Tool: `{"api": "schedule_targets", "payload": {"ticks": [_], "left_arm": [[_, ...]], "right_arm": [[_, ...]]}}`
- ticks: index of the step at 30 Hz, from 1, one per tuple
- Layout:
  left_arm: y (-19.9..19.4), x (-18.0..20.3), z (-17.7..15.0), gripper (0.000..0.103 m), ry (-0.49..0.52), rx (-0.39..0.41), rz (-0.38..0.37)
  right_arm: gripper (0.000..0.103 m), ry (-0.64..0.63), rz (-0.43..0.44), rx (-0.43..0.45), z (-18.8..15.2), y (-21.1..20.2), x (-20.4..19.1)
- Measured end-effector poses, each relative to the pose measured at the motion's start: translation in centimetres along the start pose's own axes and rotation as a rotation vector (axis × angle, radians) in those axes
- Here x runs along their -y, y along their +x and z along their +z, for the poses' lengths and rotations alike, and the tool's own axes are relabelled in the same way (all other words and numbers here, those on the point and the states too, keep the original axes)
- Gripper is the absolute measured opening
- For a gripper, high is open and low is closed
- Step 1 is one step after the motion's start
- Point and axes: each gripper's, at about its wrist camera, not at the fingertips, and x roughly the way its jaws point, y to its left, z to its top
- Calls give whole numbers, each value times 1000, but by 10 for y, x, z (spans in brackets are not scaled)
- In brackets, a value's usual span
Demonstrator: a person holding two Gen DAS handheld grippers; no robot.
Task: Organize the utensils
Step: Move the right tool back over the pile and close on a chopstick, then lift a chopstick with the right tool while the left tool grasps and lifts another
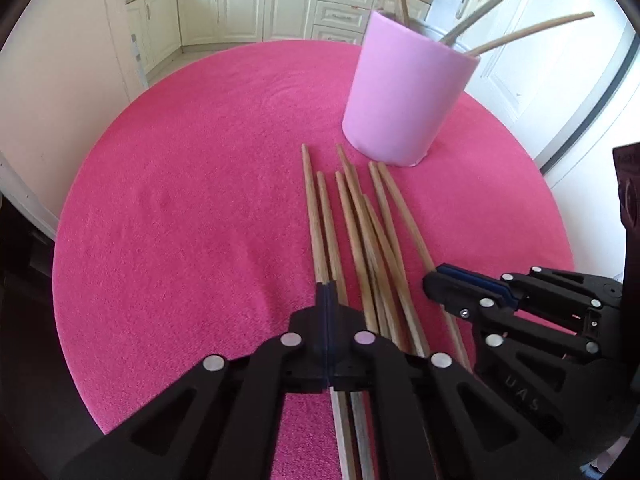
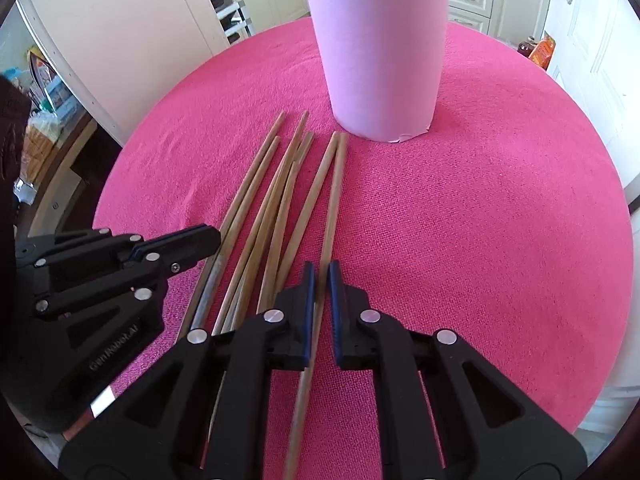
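On the round table covered in bright pink cloth (image 1: 180, 200), my left gripper (image 1: 327, 292) has its jaws pressed together over the leftmost of the loose wooden chopsticks (image 1: 360, 240), my right gripper (image 2: 320, 276) pinches the rightmost chopstick (image 2: 334, 200), and the pale pink cylindrical holder (image 2: 380, 60) stands toward the far edge.

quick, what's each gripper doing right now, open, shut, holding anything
left gripper: shut on the leftmost chopstick.
right gripper: shut on the rightmost chopstick.
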Motion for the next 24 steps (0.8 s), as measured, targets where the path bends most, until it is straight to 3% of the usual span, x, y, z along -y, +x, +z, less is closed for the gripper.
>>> {"api": "schedule_targets", "payload": {"ticks": [6,10,15,16,18,19,24], "left_arm": [[-9,-7,1,1,-9,27,-25],[0,-2,3,1,-7,-34,-19],[5,7,4,1,23,-42,15],[5,9,4,3,32,-46,26],[7,14,7,15,53,-57,68],[9,16,8,29,63,-63,104],[17,24,10,32,110,-80,143]], "right_arm": [[7,-1,19,28,0,-11,1],[7,-7,28,18,0,-11,1],[7,-3,28,3,2,-7,2],[7,-3,28,0,2,-7,2],[7,-1,16,-1,2,-6,2],[7,1,11,-4,3,-5,1],[7,6,-5,-15,3,-2,1]]}}
